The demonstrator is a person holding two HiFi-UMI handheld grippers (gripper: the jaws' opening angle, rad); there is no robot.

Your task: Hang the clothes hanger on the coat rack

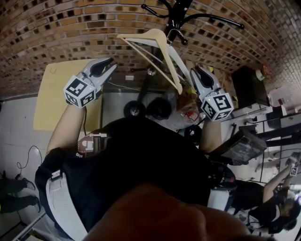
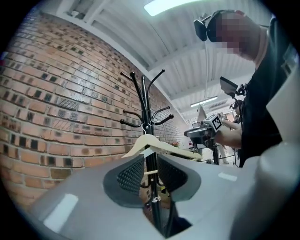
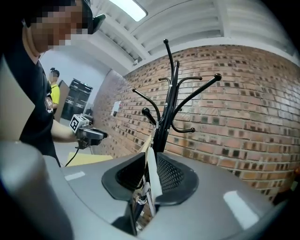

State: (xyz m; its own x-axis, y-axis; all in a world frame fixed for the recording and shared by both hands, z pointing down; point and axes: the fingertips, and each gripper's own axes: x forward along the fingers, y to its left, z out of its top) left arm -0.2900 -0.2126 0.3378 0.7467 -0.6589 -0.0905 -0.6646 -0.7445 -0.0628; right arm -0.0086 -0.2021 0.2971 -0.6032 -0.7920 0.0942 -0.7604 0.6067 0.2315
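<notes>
A pale wooden clothes hanger [image 1: 172,66] hangs tilted against the black coat rack [image 1: 178,14], its hook up by the rack's lower pegs. My right gripper [image 1: 195,71] is level, just right of the hanger's lower end. In the right gripper view that end [image 3: 151,174] shows edge-on in the gap of my right gripper [image 3: 151,159], and the jaws stand apart without clamping it. My left gripper [image 1: 111,64] is left of the hanger, well clear. It is open, and only the rack's pole [image 2: 151,154] shows through its gap [image 2: 150,161].
A brick wall [image 1: 70,28] stands right behind the rack. A yellow board [image 1: 56,99] lies on the floor at the left. Black round parts of the rack's foot [image 1: 136,109] sit below the hanger. A black cabinet [image 1: 247,84] and another person [image 1: 277,202] are at the right.
</notes>
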